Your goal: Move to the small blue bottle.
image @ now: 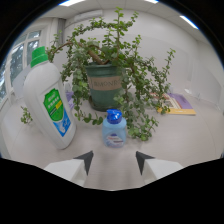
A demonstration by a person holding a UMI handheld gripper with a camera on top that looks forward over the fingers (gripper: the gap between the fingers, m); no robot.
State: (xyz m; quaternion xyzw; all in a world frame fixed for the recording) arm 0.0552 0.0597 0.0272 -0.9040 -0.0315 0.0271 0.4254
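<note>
A view looking forward along a handheld gripper [114, 161], whose two dark fingertips stand well apart near the bottom of the scene, open wide with nothing between them but bare white table [185, 137].

Going from left to right: ahead of the left finger and off to its outer side stands a tall white detergent bottle [48, 102] with a green cap and a green and blue label, upright and leaning slightly in this wide-angle view. Next, almost straight ahead of the gap between the fingers, stands the small blue bottle [114, 129], pale blue and see-through with a darker blue cap and a label on its front. It is upright, its long axis vertical, and it sits just beyond the fingertips, very slightly toward the left finger's side of centre, not yet between them. Directly behind it is a potted plant [105, 82] in a dark green pot, its trailing leafy stems spilling down on either side of the small bottle and close to it on the right. Farther right and well beyond the right finger lies a flat book or folder [176, 105] with a yellow edge.

Judging from this, the bottle lies dead ahead and near, so a short straight push forward should bring it between the open fingers; the detergent bottle to the left looks the closest obstacle.
</note>
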